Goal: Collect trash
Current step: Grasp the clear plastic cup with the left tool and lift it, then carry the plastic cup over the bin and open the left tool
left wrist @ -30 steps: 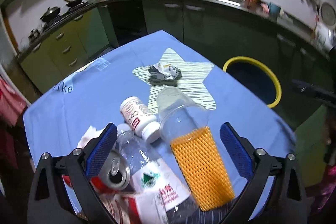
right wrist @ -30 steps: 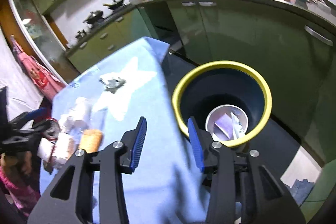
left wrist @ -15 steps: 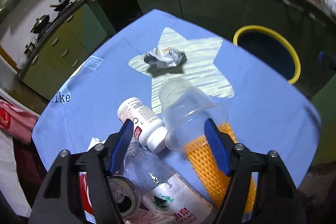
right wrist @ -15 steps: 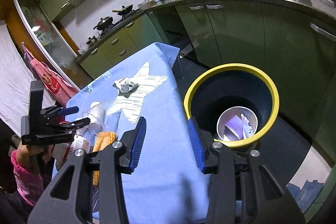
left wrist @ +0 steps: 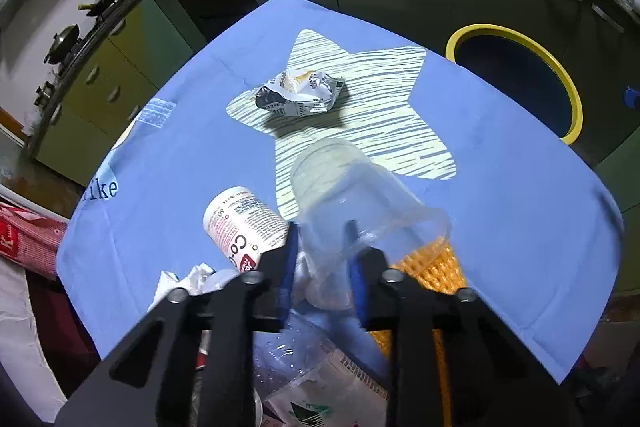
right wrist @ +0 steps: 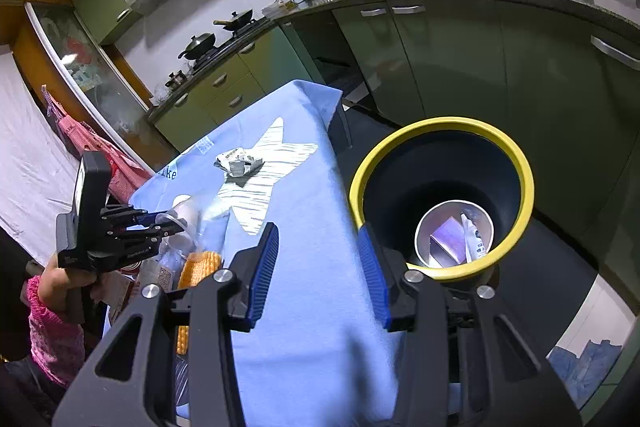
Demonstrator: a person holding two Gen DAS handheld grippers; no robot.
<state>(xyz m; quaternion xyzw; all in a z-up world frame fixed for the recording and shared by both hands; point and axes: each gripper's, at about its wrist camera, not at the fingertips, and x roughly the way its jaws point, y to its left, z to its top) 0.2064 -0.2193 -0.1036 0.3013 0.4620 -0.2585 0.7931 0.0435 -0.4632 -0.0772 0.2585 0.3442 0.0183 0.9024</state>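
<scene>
In the left wrist view, the left gripper (left wrist: 322, 251) is closing its jaws on the rim of a clear plastic cup (left wrist: 360, 203), one blue pad inside the rim and one outside. The cup lies on its side on the blue tablecloth (left wrist: 520, 211), mouth towards the camera, beside a white pill bottle (left wrist: 244, 223) and an orange foam net (left wrist: 436, 267) (a crumpled wrapper (left wrist: 300, 93) sits farther off on the star). In the right wrist view, the right gripper (right wrist: 322, 267) hangs partly open and empty, between the cloth and the yellow-rimmed bin (right wrist: 520, 167), which already contains some trash.
</scene>
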